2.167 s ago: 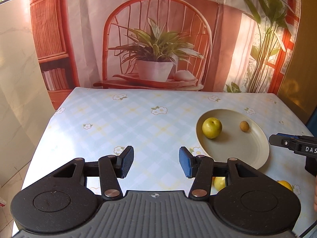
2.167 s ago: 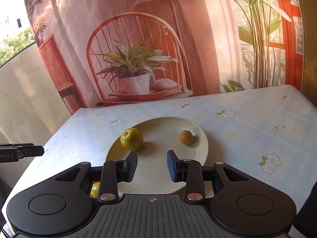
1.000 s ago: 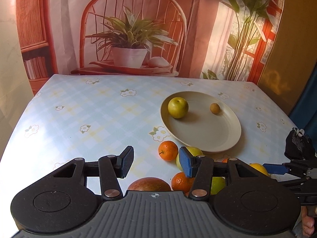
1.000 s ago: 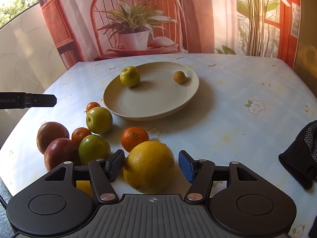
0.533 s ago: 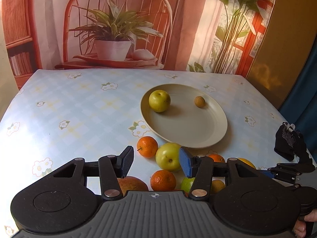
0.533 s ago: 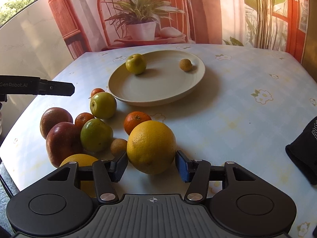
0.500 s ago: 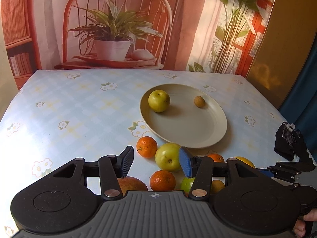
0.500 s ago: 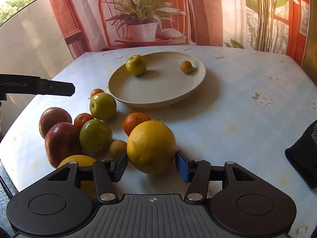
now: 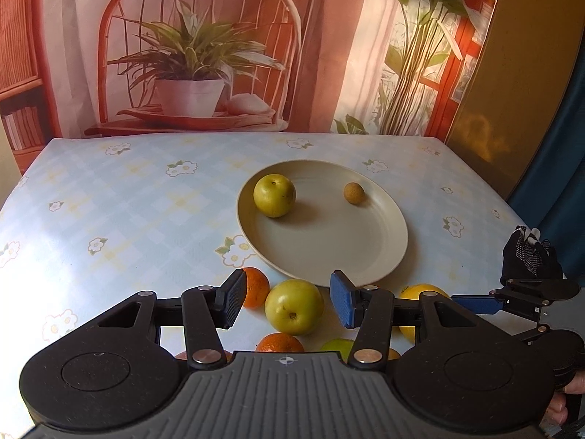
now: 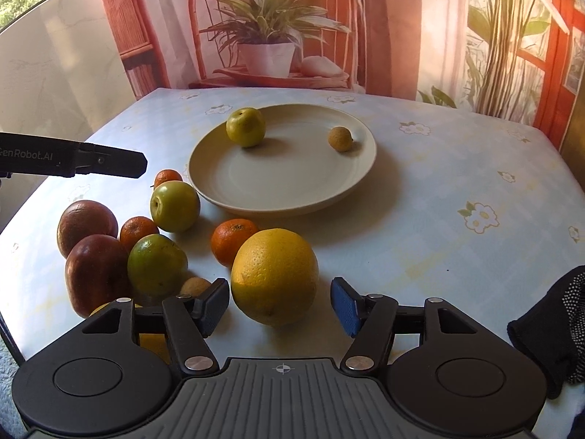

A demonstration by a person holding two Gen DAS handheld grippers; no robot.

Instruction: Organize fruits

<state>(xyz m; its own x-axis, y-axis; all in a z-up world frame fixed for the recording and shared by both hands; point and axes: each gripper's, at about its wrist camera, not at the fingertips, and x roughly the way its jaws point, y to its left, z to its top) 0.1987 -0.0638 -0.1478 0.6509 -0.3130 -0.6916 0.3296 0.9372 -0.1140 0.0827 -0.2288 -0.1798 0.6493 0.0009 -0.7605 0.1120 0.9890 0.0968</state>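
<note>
A beige plate holds a green apple and a small brown longan. My left gripper is open, its fingers on either side of a green apple on the table, just in front of the plate. My right gripper is open, with a large yellow orange between its fingers, not touching the pads. Mandarins, red apples and a green citrus lie to the left.
The table has a light blue floral cloth. A black dotted glove lies at the right edge. A printed backdrop with a chair and plant hangs behind the table. The left gripper's finger shows in the right wrist view.
My left gripper has moved forward and down, so the green apple now sits between its fingers. My right gripper has opened a little wider around the yellow orange.
</note>
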